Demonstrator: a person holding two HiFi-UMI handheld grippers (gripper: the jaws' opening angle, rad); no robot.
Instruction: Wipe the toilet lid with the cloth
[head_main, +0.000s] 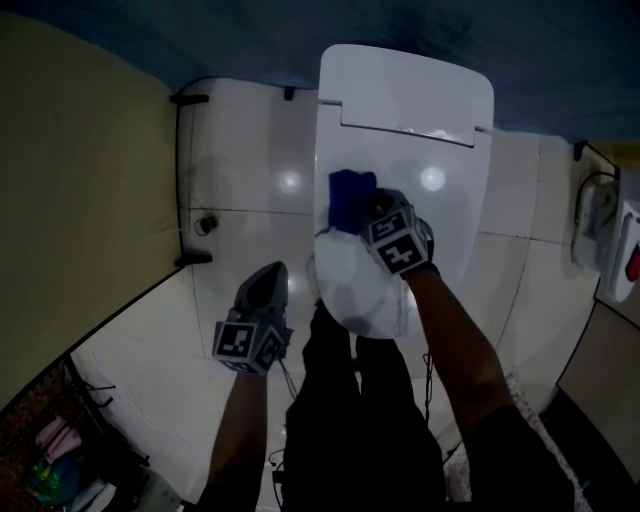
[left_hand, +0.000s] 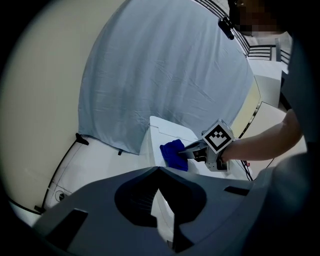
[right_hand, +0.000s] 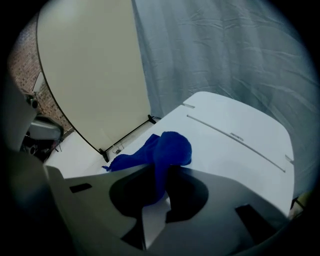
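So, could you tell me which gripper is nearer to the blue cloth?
Right. The right gripper is clamped on the cloth atop the toilet lid; the left gripper hangs off the lid's left side.

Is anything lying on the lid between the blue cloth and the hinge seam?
No. In the right gripper view the toilet lid is bare white from the cloth to the hinge seam; the head view agrees.
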